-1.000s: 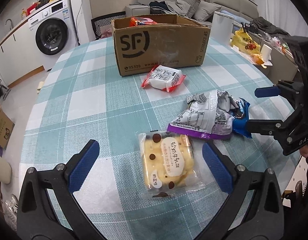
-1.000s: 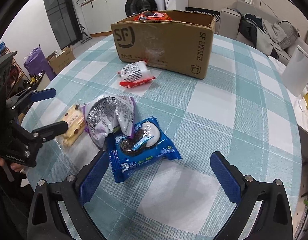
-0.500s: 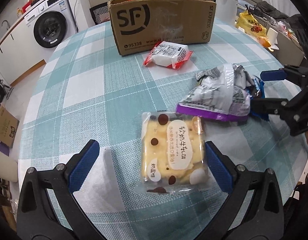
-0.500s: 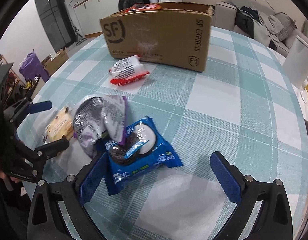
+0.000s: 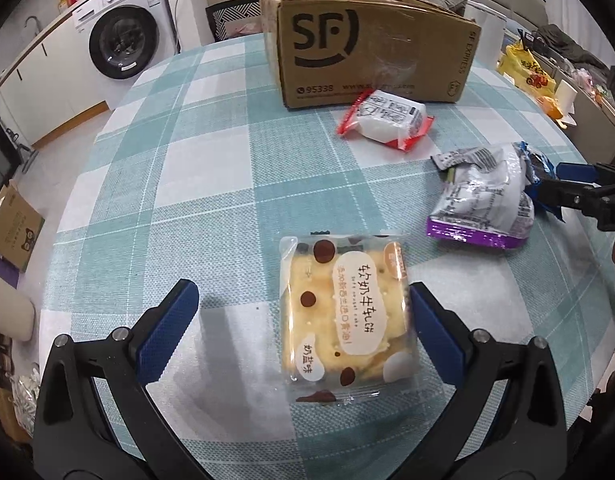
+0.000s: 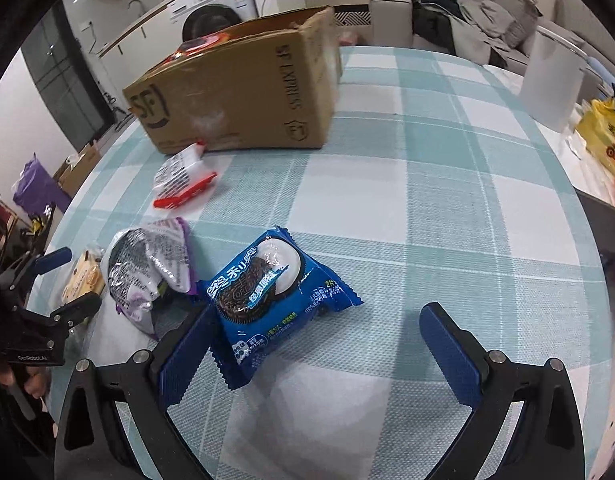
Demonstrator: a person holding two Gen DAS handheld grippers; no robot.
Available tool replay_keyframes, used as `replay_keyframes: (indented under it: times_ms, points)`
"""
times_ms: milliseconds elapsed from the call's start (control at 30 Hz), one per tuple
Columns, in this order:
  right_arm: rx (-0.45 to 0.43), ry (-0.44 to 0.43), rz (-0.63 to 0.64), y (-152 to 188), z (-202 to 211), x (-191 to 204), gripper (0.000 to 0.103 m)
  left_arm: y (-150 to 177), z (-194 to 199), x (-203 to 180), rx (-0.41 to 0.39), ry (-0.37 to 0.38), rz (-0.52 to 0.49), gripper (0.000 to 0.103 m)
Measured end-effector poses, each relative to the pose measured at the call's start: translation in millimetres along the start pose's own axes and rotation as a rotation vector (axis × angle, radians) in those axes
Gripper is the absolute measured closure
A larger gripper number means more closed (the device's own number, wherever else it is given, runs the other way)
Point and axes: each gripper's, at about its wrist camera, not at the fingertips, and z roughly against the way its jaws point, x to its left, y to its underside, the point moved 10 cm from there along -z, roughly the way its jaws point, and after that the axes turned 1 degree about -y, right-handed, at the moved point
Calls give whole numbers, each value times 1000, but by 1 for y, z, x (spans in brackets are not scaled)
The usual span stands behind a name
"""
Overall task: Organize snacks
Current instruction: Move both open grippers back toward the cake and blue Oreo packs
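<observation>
A clear pack of yellow crackers [image 5: 345,316] lies on the checked tablecloth between the fingers of my left gripper [image 5: 303,332], which is open; the pack sits close against the right finger. My right gripper [image 6: 321,350] is open around a blue cookie pack [image 6: 267,284], whose lower edge touches the left finger. A silver and purple bag [image 5: 485,204] [image 6: 147,268] lies between the two packs. A red and white pack [image 5: 385,120] [image 6: 181,178] rests in front of the brown SF cardboard box [image 5: 371,56] [image 6: 235,100], which holds red snacks.
The round table's edge [image 5: 67,216] curves near on the left. A white cylinder [image 6: 551,80] stands at the table's far right, with a yellow bag [image 6: 605,140] beyond it. A washing machine [image 5: 119,36] and a sofa stand behind the table.
My left gripper has moved forward and down over the cracker pack, which now lies between its fingers. The right gripper has closed in on the blue cookie pack and turned to the right.
</observation>
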Motion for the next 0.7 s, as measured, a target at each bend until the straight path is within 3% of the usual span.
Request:
replay_keyframes:
  times_ms: [133, 400, 600, 700]
  points:
    - [-12, -1, -43, -3, 2, -8, 1, 0, -2, 3, 1, 10, 16, 1]
    - [23, 18, 50, 7, 4, -10, 1, 2, -3, 3, 16, 26, 13, 1]
    - [-1, 83, -34, 4, 11, -43, 1, 3, -3, 3, 13, 27, 16, 1]
    - [-23, 60, -71, 0, 14, -45, 1, 3, -3, 3, 9, 28, 15, 1]
